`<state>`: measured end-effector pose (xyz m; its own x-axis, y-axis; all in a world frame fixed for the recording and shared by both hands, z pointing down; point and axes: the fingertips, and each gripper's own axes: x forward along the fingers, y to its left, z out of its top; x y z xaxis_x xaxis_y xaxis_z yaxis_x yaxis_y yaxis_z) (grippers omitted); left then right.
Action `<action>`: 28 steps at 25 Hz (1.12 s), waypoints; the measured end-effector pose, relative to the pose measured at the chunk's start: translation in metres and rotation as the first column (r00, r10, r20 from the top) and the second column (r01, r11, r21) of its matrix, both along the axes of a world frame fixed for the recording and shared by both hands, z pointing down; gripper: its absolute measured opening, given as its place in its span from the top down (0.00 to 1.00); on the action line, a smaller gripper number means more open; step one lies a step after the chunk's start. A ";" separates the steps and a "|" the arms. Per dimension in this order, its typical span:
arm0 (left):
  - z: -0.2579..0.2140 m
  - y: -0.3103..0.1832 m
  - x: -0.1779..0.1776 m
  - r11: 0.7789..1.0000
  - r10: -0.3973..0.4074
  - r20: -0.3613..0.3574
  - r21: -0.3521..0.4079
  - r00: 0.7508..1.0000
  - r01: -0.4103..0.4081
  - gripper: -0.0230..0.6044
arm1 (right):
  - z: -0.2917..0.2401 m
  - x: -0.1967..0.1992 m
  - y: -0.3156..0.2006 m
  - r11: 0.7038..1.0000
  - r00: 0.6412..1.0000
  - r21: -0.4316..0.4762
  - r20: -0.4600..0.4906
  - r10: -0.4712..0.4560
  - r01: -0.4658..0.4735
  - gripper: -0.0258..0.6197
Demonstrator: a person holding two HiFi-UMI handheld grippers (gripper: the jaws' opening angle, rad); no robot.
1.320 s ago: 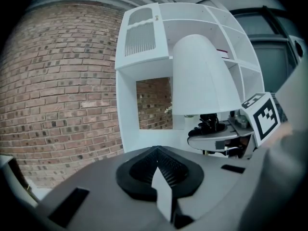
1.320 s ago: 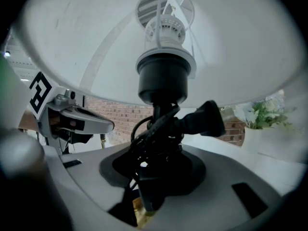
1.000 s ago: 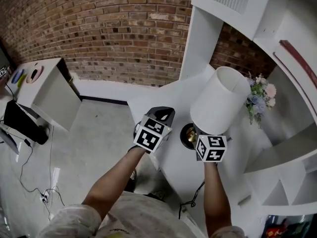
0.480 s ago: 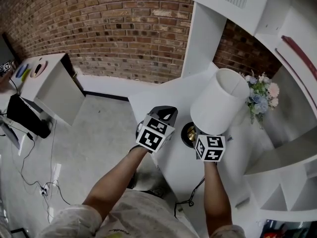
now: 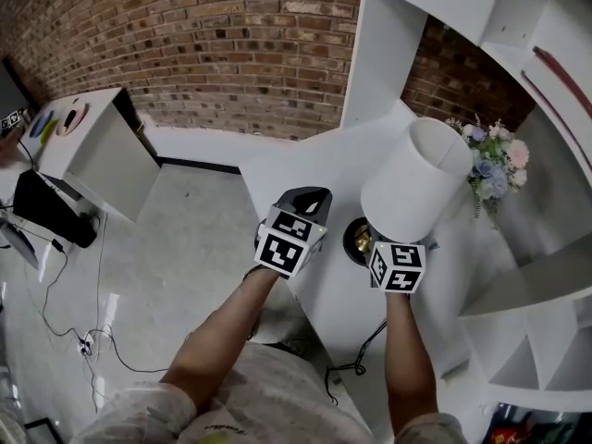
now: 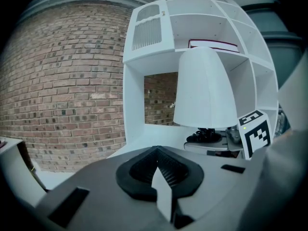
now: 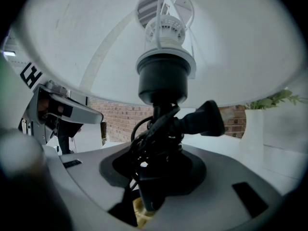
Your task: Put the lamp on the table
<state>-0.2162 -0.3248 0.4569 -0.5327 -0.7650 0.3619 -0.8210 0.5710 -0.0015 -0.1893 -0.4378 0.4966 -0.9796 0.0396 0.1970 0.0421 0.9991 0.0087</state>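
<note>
The lamp has a white drum shade [image 5: 416,188] and a dark base with a gold rim [image 5: 359,240]. It stands tilted over the white table [image 5: 314,169] near its front edge, and I cannot tell whether the base touches the top. My right gripper [image 5: 384,245] is shut on the lamp's black stem [image 7: 161,129], which has black cord wound around it just under the shade [image 7: 144,42]. My left gripper [image 5: 303,202] hovers to the lamp's left, shut and empty. From the left gripper view the shade [image 6: 204,90] stands ahead to the right.
A vase of flowers [image 5: 495,165] stands on the table just right of the lamp. A white shelf unit [image 5: 518,54] rises behind and to the right. A brick wall [image 5: 185,44] is at the back. A small white table [image 5: 92,155] and floor cables [image 5: 83,340] lie left.
The picture has shifted a little with the head. Both grippers and the lamp keep nearly the same places, and the right gripper's hold on the stem is unchanged.
</note>
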 end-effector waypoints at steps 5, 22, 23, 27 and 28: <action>0.002 -0.004 0.004 1.000 -0.003 -0.012 0.014 1.000 0.003 0.97 | 0.003 0.001 0.002 1.000 1.000 0.019 0.005 -0.006 0.006 0.75; 0.008 0.004 0.008 1.000 -0.018 -0.019 0.014 1.000 0.018 0.97 | 0.028 0.006 0.009 1.000 0.999 0.003 -0.031 -0.009 0.009 0.74; 0.008 0.004 0.008 1.000 -0.017 -0.022 0.013 1.000 0.018 0.97 | 0.028 0.005 0.009 1.000 0.999 0.005 -0.034 -0.011 0.011 0.74; 0.009 0.001 0.008 1.000 -0.012 -0.027 0.006 1.000 0.013 0.97 | 0.028 0.005 0.009 1.000 0.999 0.004 -0.040 -0.003 0.003 0.73; 0.010 0.001 0.007 1.000 -0.012 -0.028 0.006 1.000 0.012 0.97 | 0.028 0.005 0.009 1.000 0.999 0.004 -0.040 0.000 0.000 0.73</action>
